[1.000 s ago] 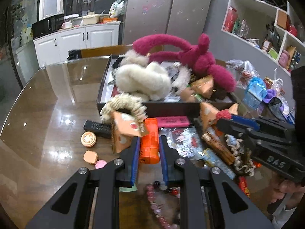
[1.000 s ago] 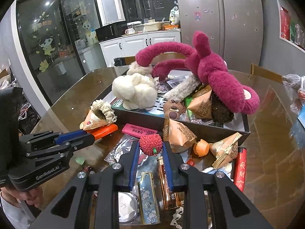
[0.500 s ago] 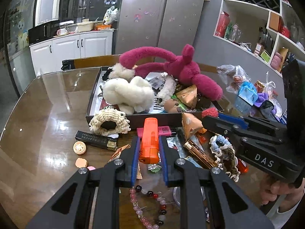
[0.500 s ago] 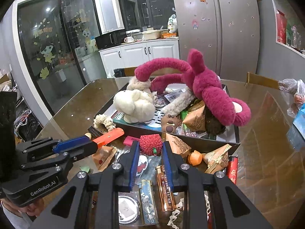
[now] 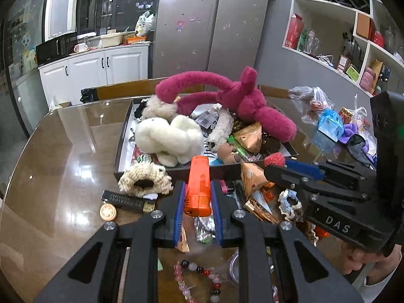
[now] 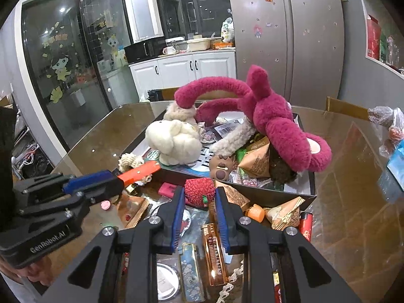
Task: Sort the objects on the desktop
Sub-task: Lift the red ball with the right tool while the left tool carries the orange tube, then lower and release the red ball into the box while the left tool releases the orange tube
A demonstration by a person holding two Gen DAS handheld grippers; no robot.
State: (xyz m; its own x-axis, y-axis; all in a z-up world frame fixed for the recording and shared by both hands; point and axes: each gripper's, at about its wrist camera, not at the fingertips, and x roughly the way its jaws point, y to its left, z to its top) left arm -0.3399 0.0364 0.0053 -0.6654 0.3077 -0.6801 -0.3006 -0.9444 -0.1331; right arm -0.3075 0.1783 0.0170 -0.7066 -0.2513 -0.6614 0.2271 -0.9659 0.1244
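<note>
My left gripper [image 5: 197, 197] is shut on an orange plastic device [image 5: 198, 185] and holds it above the table, just in front of the dark box [image 5: 121, 149]. My right gripper [image 6: 198, 197] is shut on a red knitted strawberry [image 6: 199, 190], also lifted in front of the box's [image 6: 265, 195] near wall. The strawberry also shows in the left wrist view [image 5: 275, 159], and the orange device in the right wrist view [image 6: 140, 170]. The box holds a magenta plush toy [image 6: 272, 118], a white fluffy toy [image 6: 174, 141] and snack packets.
On the glass table in front of the box lie a cream scrunchie [image 5: 144, 178], a black stick [image 5: 123, 198], a round tin [image 5: 108, 212], a bead bracelet [image 5: 199, 272], lighters [image 6: 214, 252], wrapped packets [image 6: 285, 213]. Plastic bags [image 5: 328, 123] sit at right.
Both grippers have risen with their objects and drawn back from the table clutter, so the box and table look lower and farther. Their holds are unchanged.
</note>
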